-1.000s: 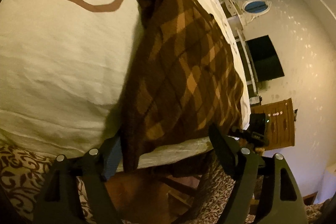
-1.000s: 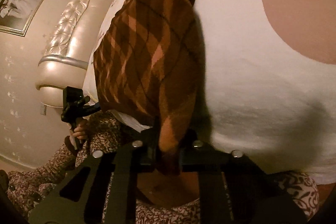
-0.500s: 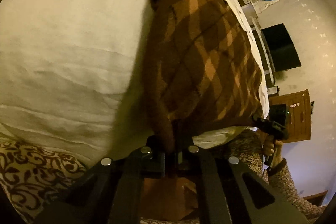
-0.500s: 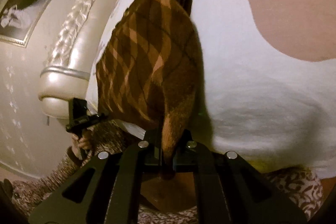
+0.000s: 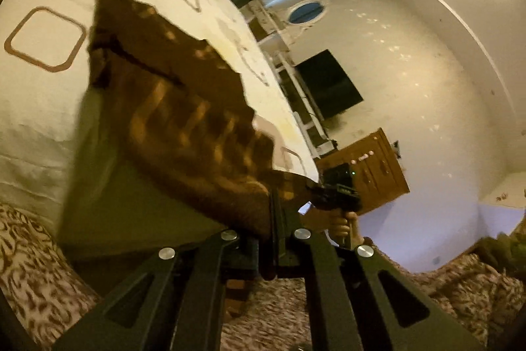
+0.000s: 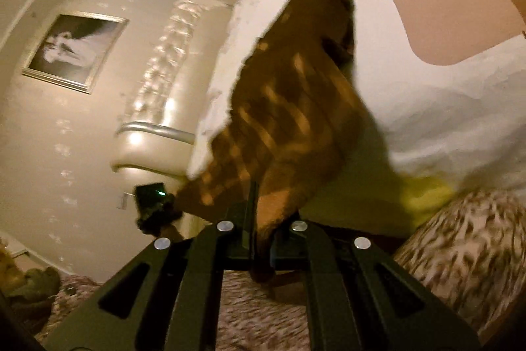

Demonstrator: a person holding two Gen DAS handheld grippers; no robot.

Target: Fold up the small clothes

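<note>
A brown checked garment [image 5: 184, 107] hangs stretched above the white bed sheet [image 5: 39, 94], its far end still lying on the sheet. My left gripper [image 5: 274, 219] is shut on one near corner of it. In the right wrist view the same garment [image 6: 289, 107] runs up from my right gripper [image 6: 263, 219], which is shut on the other near corner. Across the near hem, each view shows the other gripper: the right one [image 5: 338, 189] held by a hand, the left one [image 6: 154, 203] at the hem's far end. The cloth is blurred by motion.
The sheet carries brown outlined shapes [image 5: 42, 38] and a tan patch [image 6: 440, 5]. A padded headboard [image 6: 157, 94] and a framed picture [image 6: 72, 51] stand to the left. A dark screen [image 5: 328, 84] and a wooden cabinet [image 5: 371, 170] stand by the far wall. Patterned fabric [image 6: 466, 249] lies below.
My left gripper closed on the garment's near corner. Both grippers then rose, lifting the near hem off the sheet so the cloth hangs stretched between them.
</note>
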